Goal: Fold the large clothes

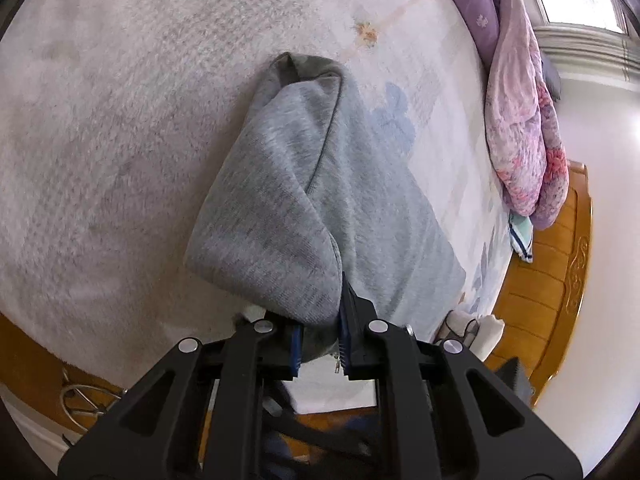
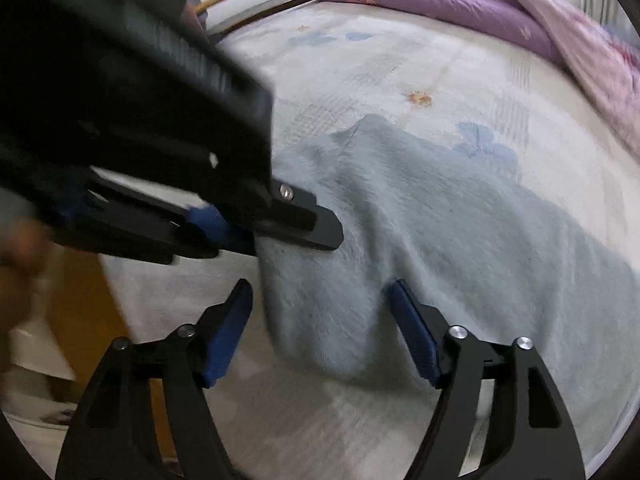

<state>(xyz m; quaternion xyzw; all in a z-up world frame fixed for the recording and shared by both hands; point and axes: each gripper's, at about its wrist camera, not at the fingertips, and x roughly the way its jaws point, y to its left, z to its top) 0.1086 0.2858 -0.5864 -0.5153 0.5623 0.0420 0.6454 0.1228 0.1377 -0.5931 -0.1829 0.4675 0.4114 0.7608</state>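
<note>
grey garment [image 1: 280, 200] pinched in left gripper [image 1: 320, 344]; right gripper [image 2: 320, 320] jaws apart.

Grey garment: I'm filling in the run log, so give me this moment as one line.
stage: mid-fold | left gripper: shut on grey garment, lifted edge | right gripper: open, empty | surface: bed

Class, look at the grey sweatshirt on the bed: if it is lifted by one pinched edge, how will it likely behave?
The sweatshirt is probably floppy: it drapes in soft folds from the left gripper, whose jaws pinch its edge. It looks thick, so likely fairly heavy and slow to slide on the fuzzy bedcover. It should sag, not hold shape.
</note>
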